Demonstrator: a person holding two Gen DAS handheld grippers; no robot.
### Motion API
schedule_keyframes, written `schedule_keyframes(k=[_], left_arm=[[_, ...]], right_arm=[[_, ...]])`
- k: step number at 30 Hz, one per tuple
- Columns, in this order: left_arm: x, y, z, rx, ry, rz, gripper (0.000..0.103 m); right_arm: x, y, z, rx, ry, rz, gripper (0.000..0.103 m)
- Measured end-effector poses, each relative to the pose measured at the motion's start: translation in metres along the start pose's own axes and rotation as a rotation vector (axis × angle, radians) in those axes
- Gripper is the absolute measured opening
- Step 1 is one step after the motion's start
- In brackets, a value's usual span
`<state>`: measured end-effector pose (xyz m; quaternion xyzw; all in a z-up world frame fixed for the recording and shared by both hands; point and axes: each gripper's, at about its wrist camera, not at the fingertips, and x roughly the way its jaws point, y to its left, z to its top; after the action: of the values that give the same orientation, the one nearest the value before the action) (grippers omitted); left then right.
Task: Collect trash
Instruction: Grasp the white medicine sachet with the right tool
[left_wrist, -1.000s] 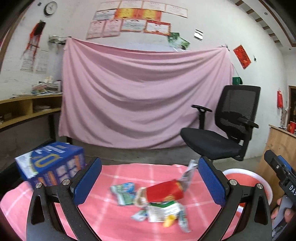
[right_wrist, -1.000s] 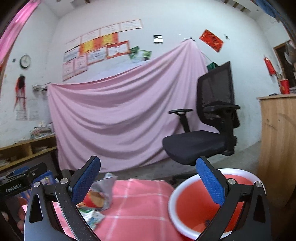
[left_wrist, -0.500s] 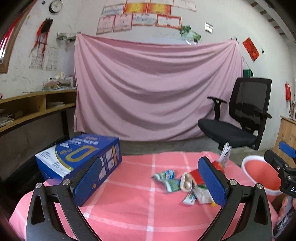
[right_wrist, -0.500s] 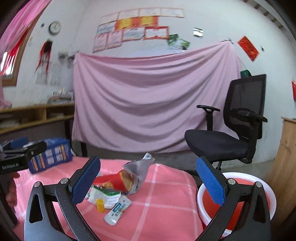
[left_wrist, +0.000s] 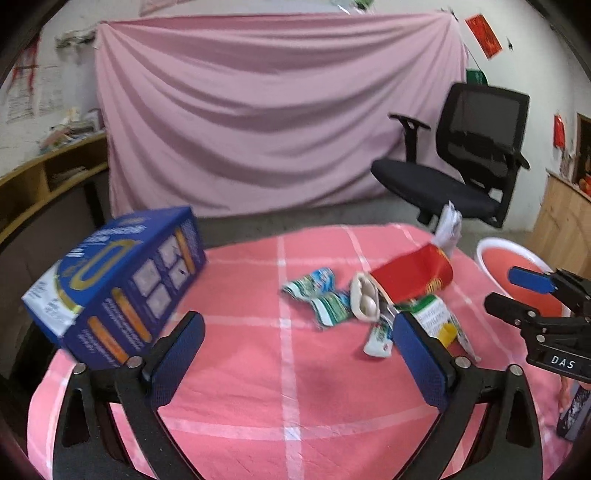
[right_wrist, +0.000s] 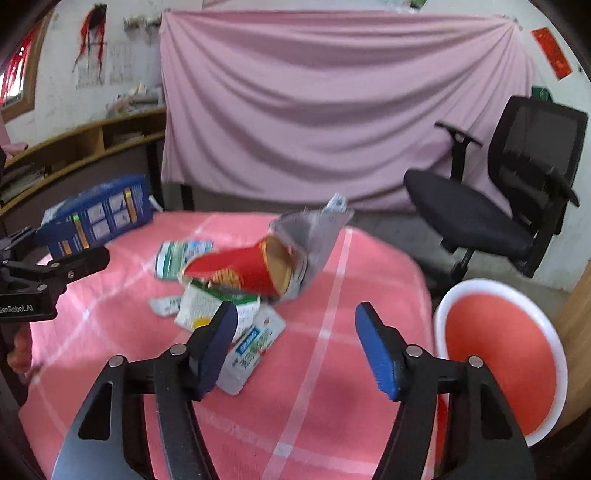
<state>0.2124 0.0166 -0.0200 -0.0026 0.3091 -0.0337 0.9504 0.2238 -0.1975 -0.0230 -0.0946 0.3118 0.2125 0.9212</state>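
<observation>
Left gripper (left_wrist: 295, 350) spread wide, jaws parted and pinching nothing, hovering over bare pink checked tablecloth (left_wrist: 288, 406). Ahead of its right finger (left_wrist: 421, 358), nearly touching the tip in the picture: a white sachet (left_wrist: 376, 338) and a green-and-white carton (left_wrist: 434, 319) with a yellow cap. Just beyond these, a beige earbud case (left_wrist: 364, 301) lying open, and a red chip can (left_wrist: 413, 275) on its side, long axis slanting from near the case away to the right, far end tucked into a grey foil bag (left_wrist: 448, 225) that stands up past it. Between the fingers and farther out, crumpled green-and-blue wrappers (left_wrist: 321, 295). Beyond the left finger (left_wrist: 177, 362), close by, a large blue box (left_wrist: 118, 284), tilted. Right gripper (right_wrist: 295, 350) likewise gaping, jaws apart, nothing held between them. Under and just ahead of its left finger (right_wrist: 216, 343): same sachet (right_wrist: 251, 350), long axis running toward the gap, and same carton (right_wrist: 214, 306). Farther out, the can (right_wrist: 243, 271) lying with open mouth facing right and toward the camera, long axis running left to right, mouth against the foil bag (right_wrist: 314, 240). Off to the outside of the right finger (right_wrist: 376, 354), well apart from the litter, a red basin (right_wrist: 498, 350) with a white rim, below table edge. Far ahead, pink sheet (right_wrist: 332, 110) on the wall and black office chair (right_wrist: 498, 192).
</observation>
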Motion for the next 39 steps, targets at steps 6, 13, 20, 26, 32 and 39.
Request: schedule_keyframes(k=[6,13,20,26,32,39], left_arm=[[0.023,-0.008,0.002,0.038,0.129,-0.083,0.078],[0.039,-0.015,0.003,0.050,0.229,-0.147,0.068],[0.047,-0.032,0.008,0.102,0.269,-0.204,0.056],[0.062,-0.045,0.010,0.152,0.307,-0.200,0.047],[0.071,-0.054,0.009,0.217,0.326,-0.198,0.040],[0.076,-0.056,0.010,0.208,0.340,-0.196,0.019]], right_arm=[[0.022,0.006,-0.003,-0.023,0.127,0.066,0.045],[0.045,0.003,-0.005,0.002,0.247,0.128,0.045],[0.045,-0.002,-0.006,-0.014,0.274,0.135,0.033],[0.046,-0.009,-0.006,-0.012,0.278,0.143,0.022],[0.050,-0.012,-0.006,0.005,0.285,0.160,0.019],[0.050,-0.014,-0.005,0.031,0.284,0.183,0.019]])
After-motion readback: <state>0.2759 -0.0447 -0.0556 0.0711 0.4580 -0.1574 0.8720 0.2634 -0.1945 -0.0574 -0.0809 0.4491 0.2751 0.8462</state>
